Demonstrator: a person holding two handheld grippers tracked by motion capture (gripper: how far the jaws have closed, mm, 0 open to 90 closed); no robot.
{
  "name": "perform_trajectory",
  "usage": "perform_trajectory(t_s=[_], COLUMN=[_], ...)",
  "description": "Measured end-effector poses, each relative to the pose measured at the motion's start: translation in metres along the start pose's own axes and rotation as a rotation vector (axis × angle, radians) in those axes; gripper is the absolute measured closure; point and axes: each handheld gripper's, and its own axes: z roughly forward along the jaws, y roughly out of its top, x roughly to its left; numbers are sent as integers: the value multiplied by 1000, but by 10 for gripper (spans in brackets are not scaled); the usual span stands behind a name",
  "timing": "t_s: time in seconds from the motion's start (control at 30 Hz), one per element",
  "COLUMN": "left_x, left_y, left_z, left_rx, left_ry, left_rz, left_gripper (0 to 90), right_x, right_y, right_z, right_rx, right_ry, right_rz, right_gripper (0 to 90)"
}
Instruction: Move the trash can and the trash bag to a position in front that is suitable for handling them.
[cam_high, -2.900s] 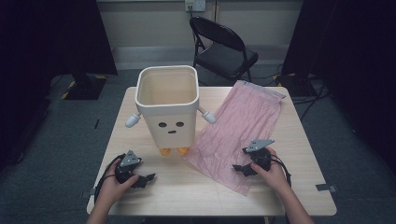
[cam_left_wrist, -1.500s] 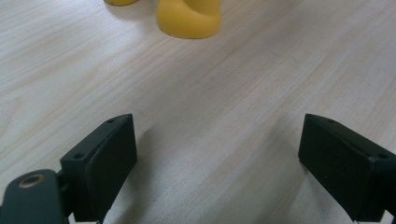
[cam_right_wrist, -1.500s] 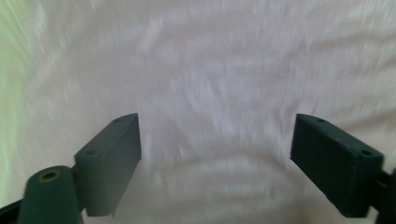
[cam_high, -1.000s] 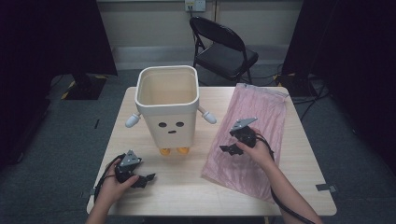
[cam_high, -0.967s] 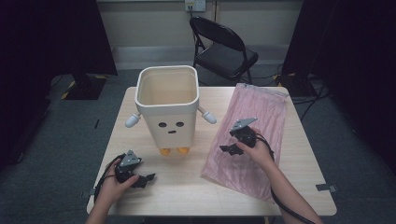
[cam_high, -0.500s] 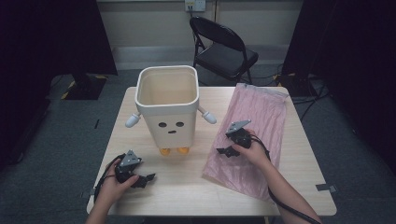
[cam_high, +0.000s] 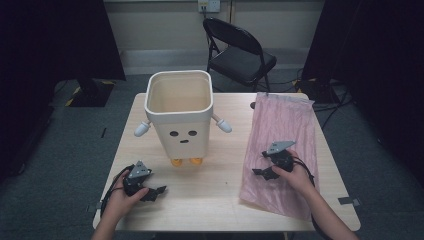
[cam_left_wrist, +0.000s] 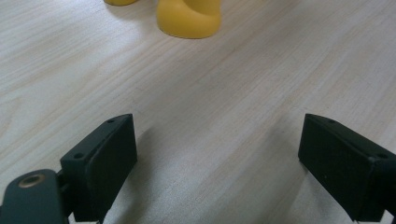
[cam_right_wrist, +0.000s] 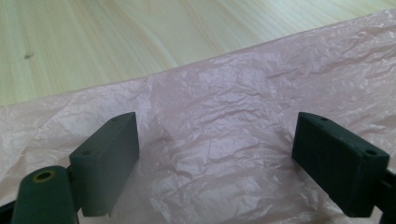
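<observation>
While hovering over the pink bag (cam_high: 283, 150) at right of centre in the high view, right gripper (cam_high: 264, 171) standing with jaws wide, nothing between them; crinkled film directly beneath in the right gripper view (cam_right_wrist: 224, 154). Left gripper (cam_high: 156, 190) resting at lower left on bare table (cam_high: 220, 195), jaws wide too, holding nothing, yellow feet (cam_left_wrist: 189, 18) at top of its own view.

Step in hand, by judgement: lining up for a pinch on the bag, likely to line the bin (cam_high: 180, 117) at upper centre. Next move probably calling for lowering onto the film near its left edge, closing on one layer only, lifting without dragging.

Edges: bag's left edge running diagonally across the upper part of the right gripper view, wood beyond. Bag's lower right corner lying close to the table's near edge. Open room: bare wood between bin and bag, and along the lower centre of the high view. Chair (cam_high: 240, 55) at top, well apart.
</observation>
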Motion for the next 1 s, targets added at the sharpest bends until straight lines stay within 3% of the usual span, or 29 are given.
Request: perform_trajectory(t_s=[0.17,0.47,0.83,0.9,1.0], left_x=[0,0,0,0,4], left_y=[0,0,0,0,2], left_z=[0,0,0,0,-2], left_rx=[0,0,3,2,9], left_ry=[0,0,0,-2,-6], left_rz=[0,0,4,3,11], left_gripper=[109,109,109,109,145], right_x=[1,1,2,3,5], right_y=[-20,-30,-27,-24,-13], right_z=[-21,-33,-39,-41,-43], right_rx=[1,2,72,95,84], right_ry=[-16,0,-17,-27,-29], right_rz=[16,4,8,2,2], right_gripper=[138,138,141,142,143])
